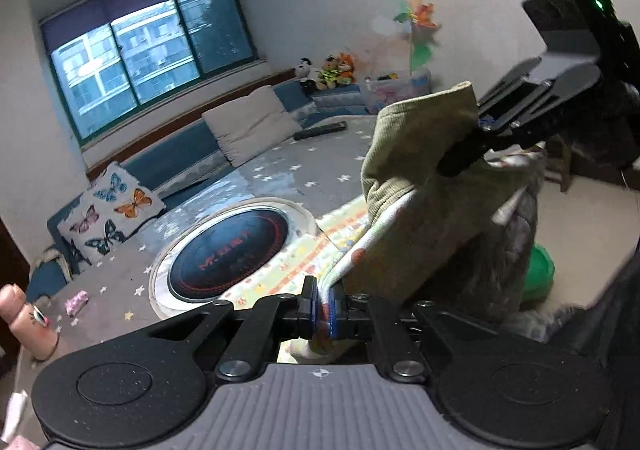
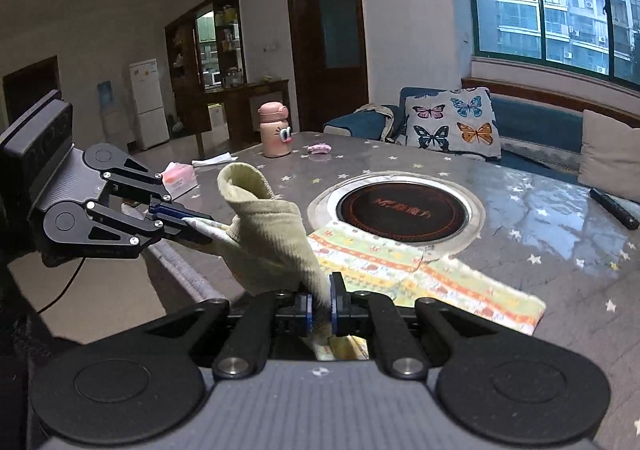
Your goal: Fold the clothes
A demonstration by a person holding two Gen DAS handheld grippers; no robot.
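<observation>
Left wrist view: left gripper (image 1: pixel 323 308) jaws pinched shut on the white patterned edge of a small garment (image 1: pixel 420 186), olive-green ribbed fabric with a printed lining. Garment is lifted off the table (image 1: pixel 280 166), bunched up between both grippers. Right gripper (image 1: pixel 466 154) comes in from the upper right of the garment, jaws closed on the green fabric near its top; a ribbed cuff sticks up just above that grip.

Right wrist view: right gripper (image 2: pixel 320 308) jaws clamped on the green ribbed fabric of the garment (image 2: pixel 268 234). Left gripper (image 2: pixel 188 224) is left of the garment, jaws shut on its white printed edge. Open ribbed cuff points up between the two grippers.

Second piece, a striped printed cloth (image 2: pixel 420 278), lies flat on the table (image 2: pixel 540 234) right of the garment, its far edge overlapping the rim of the round induction cooktop (image 2: pixel 402 208) set into the table. Beyond the garment: pink cartoon bottle (image 2: pixel 274 130), a small pink item (image 2: pixel 319 148) right of the bottle, pink tissue pack (image 2: pixel 180 176) left of it. Black remote (image 2: pixel 614 209) on the table far right of the cooktop. Butterfly cushion (image 2: pixel 452 122) on the blue bench behind the table, under the window (image 2: pixel 552 14).
</observation>
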